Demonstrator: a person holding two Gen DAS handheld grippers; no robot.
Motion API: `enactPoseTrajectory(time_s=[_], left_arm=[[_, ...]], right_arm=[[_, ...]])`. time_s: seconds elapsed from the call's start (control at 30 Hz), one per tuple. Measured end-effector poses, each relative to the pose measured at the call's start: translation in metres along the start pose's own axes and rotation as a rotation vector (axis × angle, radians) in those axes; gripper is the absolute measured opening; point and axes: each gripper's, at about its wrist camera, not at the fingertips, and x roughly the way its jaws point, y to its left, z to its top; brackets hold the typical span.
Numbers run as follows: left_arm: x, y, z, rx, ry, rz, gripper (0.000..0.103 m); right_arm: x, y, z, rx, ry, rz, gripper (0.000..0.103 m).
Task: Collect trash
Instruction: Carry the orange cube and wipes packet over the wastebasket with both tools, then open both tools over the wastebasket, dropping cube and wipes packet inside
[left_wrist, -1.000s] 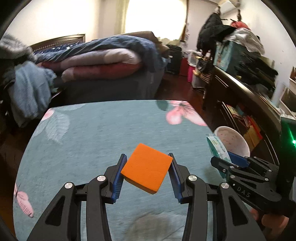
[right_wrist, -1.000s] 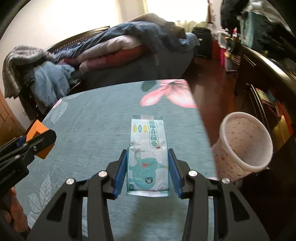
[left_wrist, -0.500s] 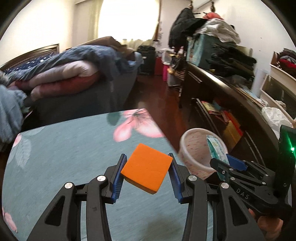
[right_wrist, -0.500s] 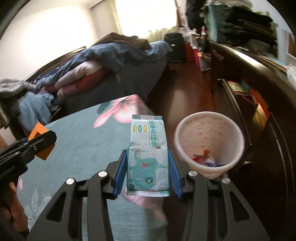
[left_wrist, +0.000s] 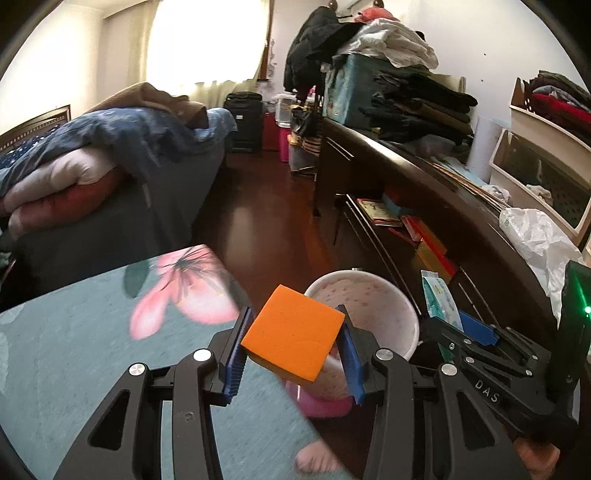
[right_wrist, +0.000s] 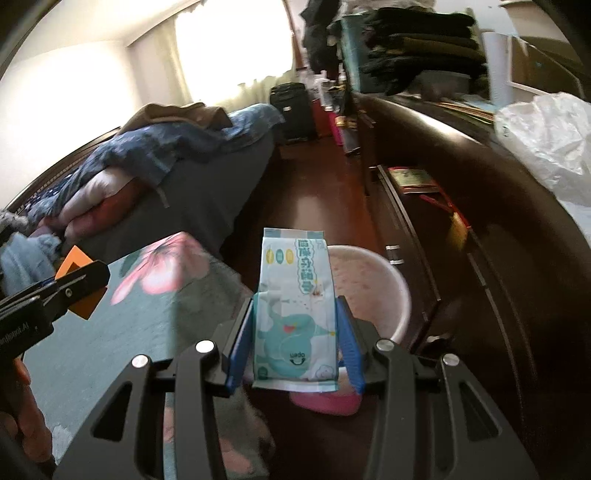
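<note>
My left gripper (left_wrist: 293, 339) is shut on an orange sponge (left_wrist: 291, 334) and holds it in the air at the table's right edge, just left of the pink waste bin (left_wrist: 384, 306). My right gripper (right_wrist: 293, 332) is shut on a teal wet-wipe packet (right_wrist: 293, 299) and holds it over the near rim of the bin (right_wrist: 373, 280). In the left wrist view the packet (left_wrist: 441, 299) and right gripper (left_wrist: 476, 336) show to the right of the bin. In the right wrist view the sponge (right_wrist: 75, 280) shows at far left.
The table with a teal floral cloth (left_wrist: 92, 332) lies left of the bin. A dark wooden sideboard (left_wrist: 424, 192) with piled clothes and a white plastic bag (right_wrist: 546, 136) runs along the right. A bed with folded quilts (left_wrist: 92, 158) stands behind the table.
Both grippers have swung right, off the table and toward the bin, each still holding its item. The bin now sits directly behind both loads.
</note>
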Motion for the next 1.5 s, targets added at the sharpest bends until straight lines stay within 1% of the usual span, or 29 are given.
enactPoseTrajectory(time_s=[0.13, 0.23, 0.33, 0.47, 0.7, 0.9, 1.13, 1.27, 1.3, 1.37, 1.4, 1.43, 1.47, 1.5], left_arm=[[0.019, -0.015, 0.012, 0.023, 0.001, -0.022, 0.045], [0.035, -0.024, 0.02, 0.033, 0.001, -0.033, 0.045], [0.057, -0.032, 0.027, 0.031, 0.017, -0.052, 0.045], [0.088, -0.045, 0.03, 0.05, 0.05, -0.047, 0.045], [0.127, -0.058, 0.027, 0.068, 0.104, -0.032, 0.045], [0.142, -0.059, 0.026, 0.061, 0.128, -0.024, 0.045], [0.151, -0.061, 0.03, 0.063, 0.133, -0.021, 0.045], [0.158, -0.063, 0.03, 0.065, 0.141, -0.024, 0.045], [0.16, -0.063, 0.031, 0.064, 0.142, -0.018, 0.046], [0.163, -0.062, 0.032, 0.056, 0.142, -0.017, 0.052], [0.163, -0.061, 0.033, 0.048, 0.139, -0.013, 0.059], [0.163, -0.06, 0.034, 0.037, 0.131, -0.01, 0.069], [0.162, -0.058, 0.034, 0.027, 0.123, -0.01, 0.072], [0.16, -0.056, 0.035, 0.018, 0.112, -0.009, 0.076]], right_arm=[[0.011, -0.016, 0.005, 0.013, -0.019, -0.058, 0.044], [0.025, -0.026, 0.008, 0.014, -0.015, -0.083, 0.044], [0.04, -0.032, 0.009, 0.013, -0.008, -0.107, 0.044], [0.059, -0.04, 0.009, 0.023, 0.004, -0.121, 0.044], [0.084, -0.051, 0.005, 0.037, 0.033, -0.129, 0.044], [0.099, -0.055, 0.004, 0.039, 0.048, -0.135, 0.044], [0.104, -0.05, 0.003, 0.014, 0.035, -0.145, 0.044], [0.111, -0.048, 0.003, -0.001, 0.03, -0.16, 0.046], [0.114, -0.048, 0.003, -0.006, 0.029, -0.167, 0.046], [0.118, -0.049, 0.002, -0.013, 0.023, -0.182, 0.051], [0.121, -0.05, 0.001, -0.015, 0.023, -0.187, 0.053], [0.123, -0.051, 0.0, -0.015, 0.025, -0.187, 0.059], [0.126, -0.053, -0.001, -0.01, 0.028, -0.185, 0.062], [0.127, -0.054, -0.002, -0.005, 0.029, -0.182, 0.062]])
